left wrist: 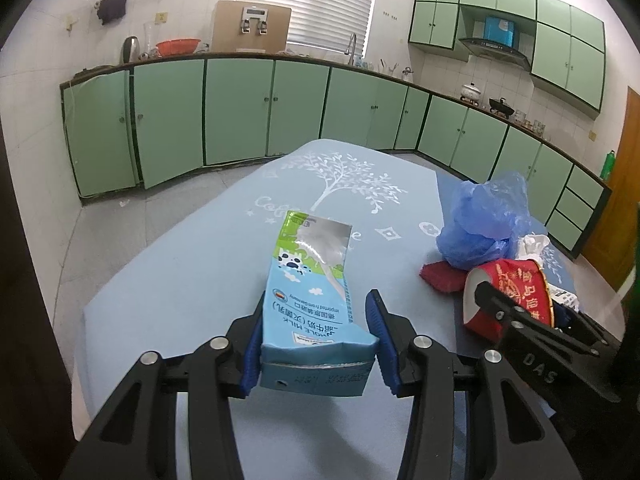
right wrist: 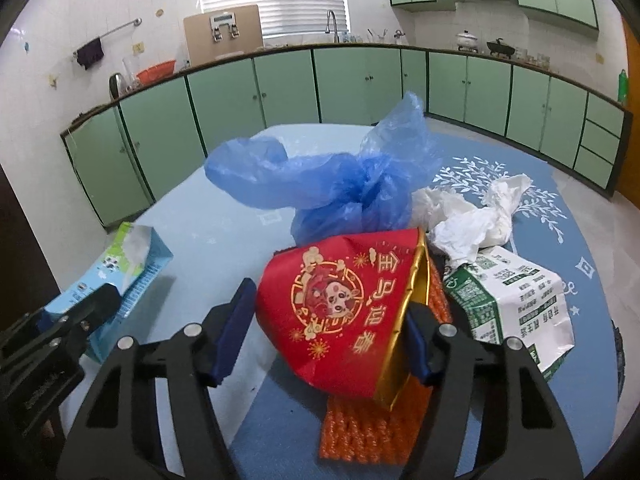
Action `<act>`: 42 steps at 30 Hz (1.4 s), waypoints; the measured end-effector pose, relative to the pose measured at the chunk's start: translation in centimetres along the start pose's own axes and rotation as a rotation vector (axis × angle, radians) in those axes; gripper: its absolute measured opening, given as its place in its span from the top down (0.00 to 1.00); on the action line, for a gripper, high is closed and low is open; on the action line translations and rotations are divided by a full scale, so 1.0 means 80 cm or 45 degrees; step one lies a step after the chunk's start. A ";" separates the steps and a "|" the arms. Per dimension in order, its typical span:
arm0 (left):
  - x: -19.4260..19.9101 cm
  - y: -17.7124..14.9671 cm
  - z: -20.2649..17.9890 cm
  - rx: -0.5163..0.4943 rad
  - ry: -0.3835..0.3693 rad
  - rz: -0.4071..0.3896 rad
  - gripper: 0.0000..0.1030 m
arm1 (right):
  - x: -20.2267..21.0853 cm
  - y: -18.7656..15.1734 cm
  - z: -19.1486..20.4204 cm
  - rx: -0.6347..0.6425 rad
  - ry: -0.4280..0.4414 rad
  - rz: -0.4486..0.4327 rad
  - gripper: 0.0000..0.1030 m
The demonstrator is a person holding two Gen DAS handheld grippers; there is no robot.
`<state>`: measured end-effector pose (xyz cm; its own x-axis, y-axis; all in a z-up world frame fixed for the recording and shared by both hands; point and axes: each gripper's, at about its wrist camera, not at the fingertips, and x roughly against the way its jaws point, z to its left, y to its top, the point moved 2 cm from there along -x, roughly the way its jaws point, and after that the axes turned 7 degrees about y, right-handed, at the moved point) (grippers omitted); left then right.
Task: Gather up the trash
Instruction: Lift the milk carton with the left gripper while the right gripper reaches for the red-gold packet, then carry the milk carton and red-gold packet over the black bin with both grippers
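A light-blue milk carton hangs over the blue-clothed table, with my left gripper shut on its base end. It also shows at the left of the right wrist view as the carton. My right gripper straddles a red paper bowl with gold print and rim that lies tilted on its side. Both blue pads touch its sides. Behind the bowl sits a crumpled blue plastic bag. White crumpled tissue and a green-and-white packet lie to its right.
An orange netted pad lies under the bowl. Green base cabinets run along the far walls, with grey floor between them and the table. A brown door stands at far right. The trash sits clustered at the table's right part.
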<state>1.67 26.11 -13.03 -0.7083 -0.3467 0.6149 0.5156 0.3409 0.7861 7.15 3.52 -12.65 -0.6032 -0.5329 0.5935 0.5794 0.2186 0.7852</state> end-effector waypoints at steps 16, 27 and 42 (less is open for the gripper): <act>0.024 0.016 -0.053 -0.069 -0.070 -0.055 0.55 | 0.059 0.016 -0.028 0.003 0.006 -0.090 0.38; 0.039 0.018 -0.114 -0.146 -0.146 -0.076 0.55 | 0.103 0.022 -0.081 -0.031 -0.055 -0.148 0.38; 0.098 0.010 -0.196 -0.190 -0.269 -0.188 0.55 | 0.187 -0.002 -0.187 -0.105 -0.181 -0.224 0.38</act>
<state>4.05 9.98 -6.58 -0.8575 -0.1879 0.4789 0.4538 0.1624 0.8762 6.24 -16.73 -6.50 -0.7664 -0.4354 0.4723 0.4980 0.0617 0.8650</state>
